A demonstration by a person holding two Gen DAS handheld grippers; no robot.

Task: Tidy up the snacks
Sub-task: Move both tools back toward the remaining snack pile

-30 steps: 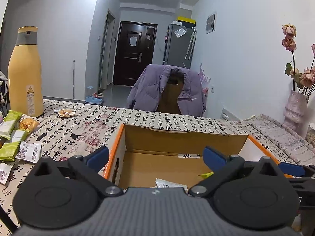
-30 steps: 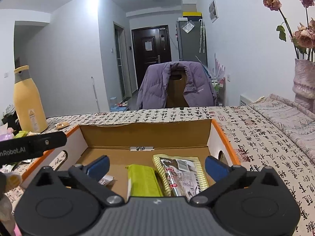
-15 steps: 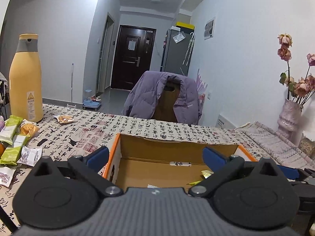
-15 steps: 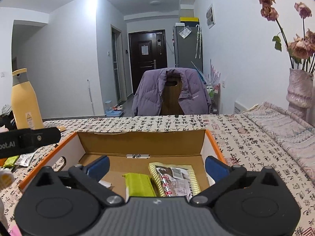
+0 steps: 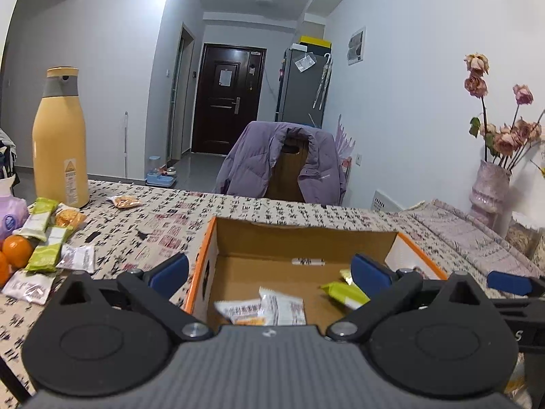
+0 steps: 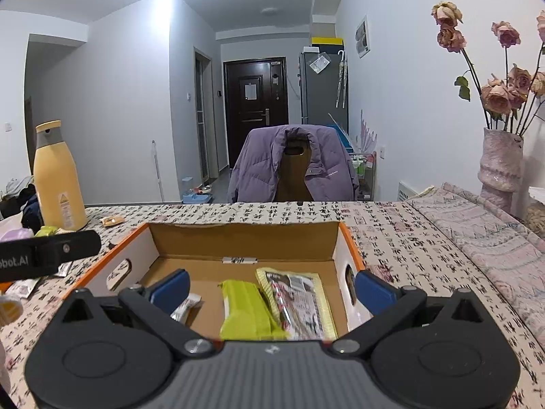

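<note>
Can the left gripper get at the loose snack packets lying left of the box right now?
Probably yes. The left gripper is open and empty, and the snack packets lie uncovered on the tablecloth, left of the cardboard box.

Hidden and cut-off snacks

The green packet's (image 6: 250,312) near end sits behind the gripper body; oranges (image 5: 13,248) are cropped at the left edge.

Black grippers, blue-padded fingers (image 5: 169,271)
</note>
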